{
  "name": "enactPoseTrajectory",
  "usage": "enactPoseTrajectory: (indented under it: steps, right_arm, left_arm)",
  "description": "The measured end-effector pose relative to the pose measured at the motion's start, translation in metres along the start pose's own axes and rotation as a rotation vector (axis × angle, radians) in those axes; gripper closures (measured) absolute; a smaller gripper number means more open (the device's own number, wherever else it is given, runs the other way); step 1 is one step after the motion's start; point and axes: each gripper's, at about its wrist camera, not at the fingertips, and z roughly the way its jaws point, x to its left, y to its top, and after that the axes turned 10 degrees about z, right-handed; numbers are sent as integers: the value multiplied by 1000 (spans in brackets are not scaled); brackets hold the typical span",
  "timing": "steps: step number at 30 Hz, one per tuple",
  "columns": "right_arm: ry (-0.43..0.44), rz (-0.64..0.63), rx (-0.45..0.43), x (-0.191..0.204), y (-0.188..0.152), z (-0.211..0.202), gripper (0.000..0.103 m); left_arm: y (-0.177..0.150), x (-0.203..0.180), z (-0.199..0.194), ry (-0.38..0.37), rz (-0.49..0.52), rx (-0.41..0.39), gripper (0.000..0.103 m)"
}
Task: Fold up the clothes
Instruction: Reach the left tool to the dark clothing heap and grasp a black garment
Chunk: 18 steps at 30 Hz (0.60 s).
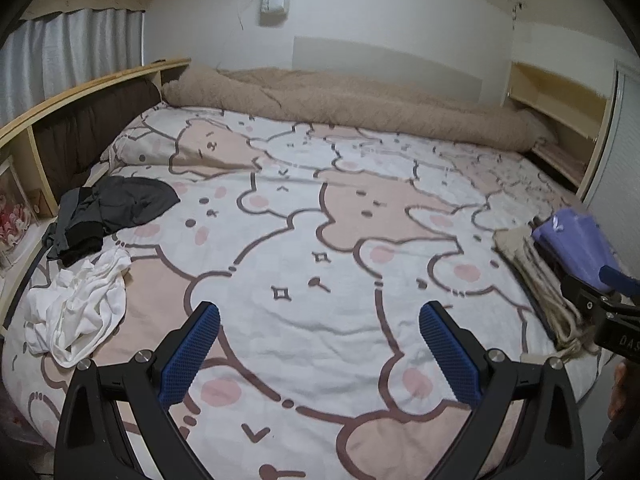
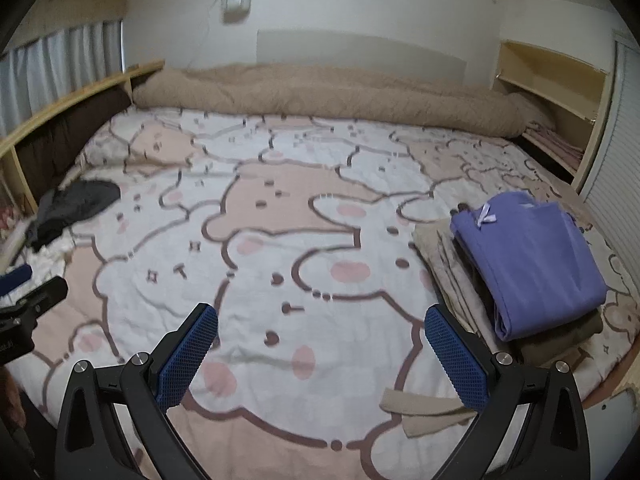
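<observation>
Bedding printed with pink and white cartoon bears covers a wide bed (image 1: 320,240) that fills both wrist views, under white walls.

Nearest, the left gripper (image 1: 319,344) hovers above the bare middle of the cover with its jaws spread wide, the blue pads holding and touching nothing. The right gripper (image 2: 321,346) hangs the same way, jaws wide apart and empty; a loose beige strip (image 2: 424,410) lies on the cover just beside its right finger.

On the left side of the bed, a crumpled white garment (image 1: 80,312) lies in a heap with no clear long axis. Just beyond it, touching or nearly touching, sits a bunched dark grey and black garment (image 1: 108,212), stretching from the bed's left edge toward the middle. Both are unfolded and well apart from the grippers.

On the right side, a folded purple garment (image 2: 532,264) tops a stack of folded beige clothes (image 2: 448,276); its long axis runs from near right to far left, with a small bow at its far end.

Farther off, a rolled tan blanket (image 1: 352,104) runs left to right along the far edge of the bed. Wooden shelving (image 1: 72,120) lines the left side below a grey curtain (image 1: 68,56), and a pale wooden shelf unit (image 2: 556,92) stands at the far right.
</observation>
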Motion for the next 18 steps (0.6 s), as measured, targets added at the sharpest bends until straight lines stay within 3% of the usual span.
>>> enactPoseTrajectory:
  steps: [6, 11, 15, 18]
  right_arm:
    - [52, 94, -97, -10, 9, -13, 0]
    - [149, 85, -229, -7, 10, -27, 0]
    - [210, -20, -198, 12, 7, -22, 0]
    - [229, -28, -147, 22, 3, -12, 0]
  left_arm:
    - [7, 12, -8, 23, -19, -70, 2]
    - [10, 41, -30, 47, -112, -283, 2]
    - [22, 70, -31, 67, -130, -322, 2]
    - [36, 110, -25, 107, -158, -329, 2]
